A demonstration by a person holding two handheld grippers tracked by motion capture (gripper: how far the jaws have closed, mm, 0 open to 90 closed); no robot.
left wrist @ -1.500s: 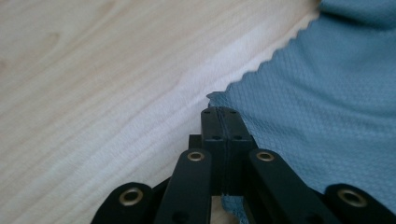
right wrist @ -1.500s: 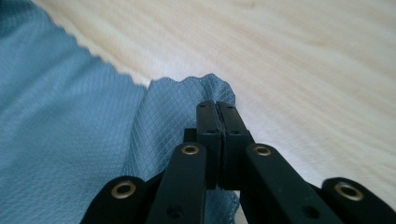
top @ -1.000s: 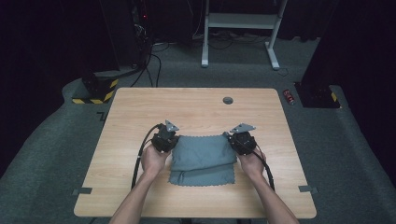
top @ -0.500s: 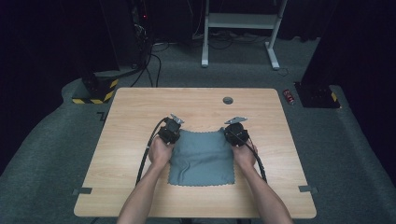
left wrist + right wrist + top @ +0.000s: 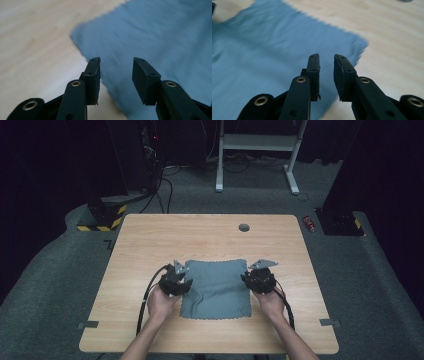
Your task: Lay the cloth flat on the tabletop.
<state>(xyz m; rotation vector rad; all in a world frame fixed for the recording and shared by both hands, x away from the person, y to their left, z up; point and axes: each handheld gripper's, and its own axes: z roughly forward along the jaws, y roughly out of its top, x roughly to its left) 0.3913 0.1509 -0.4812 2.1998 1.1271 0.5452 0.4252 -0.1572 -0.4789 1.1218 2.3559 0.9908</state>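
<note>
A grey-blue cloth point(image 5: 216, 290) lies spread flat on the wooden table point(image 5: 210, 237). My left gripper point(image 5: 183, 279) sits at the cloth's far left corner and my right gripper point(image 5: 253, 277) at its far right corner. In the left gripper view the jaws point(image 5: 116, 62) stand open just above the cloth's point(image 5: 160, 37) left edge, with nothing pinched. In the right gripper view the jaws point(image 5: 327, 58) are parted by a narrow gap over the cloth point(image 5: 262, 50) near its corner, with nothing between the pads. Both pairs of jaws have just been opening.
A round cable hole point(image 5: 244, 227) sits near the table's far edge. Tape patches point(image 5: 87, 325) mark the front corners. On the floor lie a small red object point(image 5: 310, 223) at the right and a yellow-black striped block point(image 5: 102, 220) at the left. Bare wood surrounds the cloth.
Both grippers carried the cloth's far edge forward, then let go of it and drew back and slightly apart. The cloth now lies flat.
</note>
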